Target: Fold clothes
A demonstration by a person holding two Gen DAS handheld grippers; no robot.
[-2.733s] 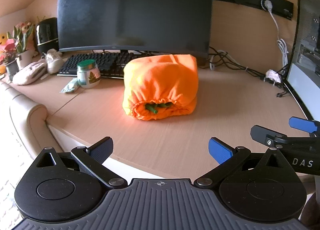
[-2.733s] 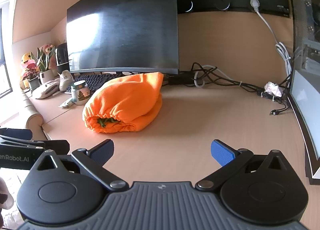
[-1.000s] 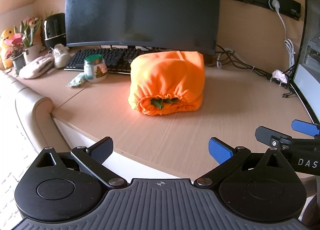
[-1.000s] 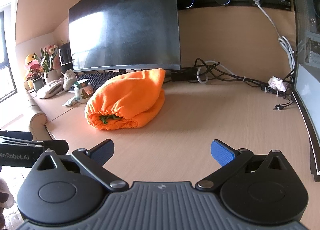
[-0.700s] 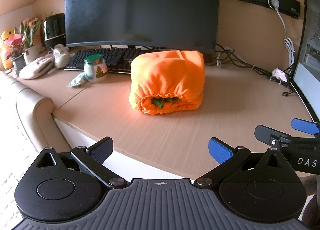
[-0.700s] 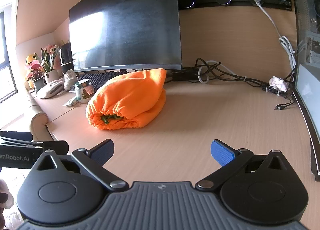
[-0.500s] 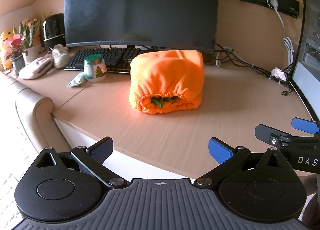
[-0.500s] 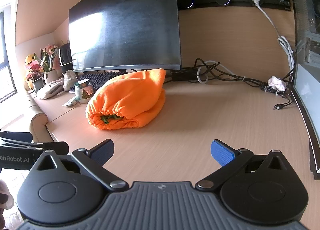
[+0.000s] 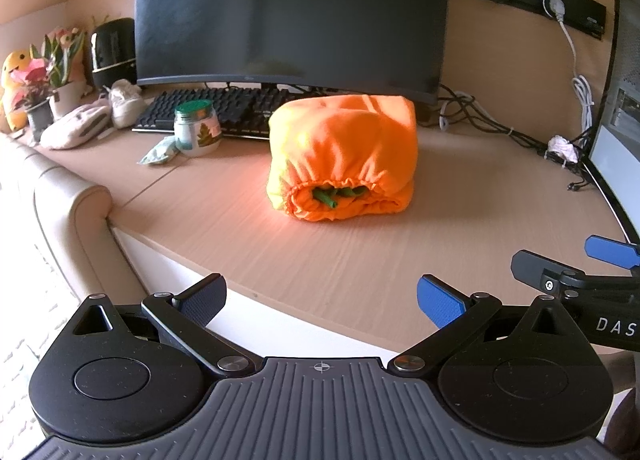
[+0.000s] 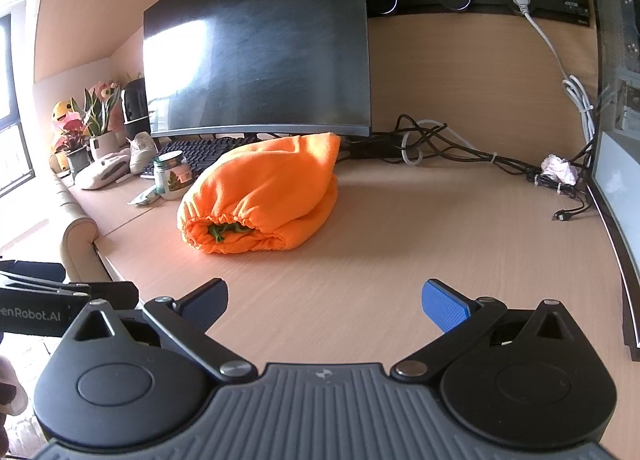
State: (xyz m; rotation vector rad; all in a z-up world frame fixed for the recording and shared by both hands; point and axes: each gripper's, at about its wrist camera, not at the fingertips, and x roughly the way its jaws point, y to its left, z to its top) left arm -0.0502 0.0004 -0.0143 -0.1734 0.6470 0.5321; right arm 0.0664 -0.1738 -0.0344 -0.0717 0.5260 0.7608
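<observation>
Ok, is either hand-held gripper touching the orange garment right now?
No, the orange garment lies alone on the desk, well ahead of both open grippers.

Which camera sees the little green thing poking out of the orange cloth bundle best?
The left wrist view: it looks straight into the gathered opening of the folded orange cloth bundle, so the green piece shows clearly. The right wrist view sees the bundle at an angle, with the green piece smaller and shadowed.
</observation>
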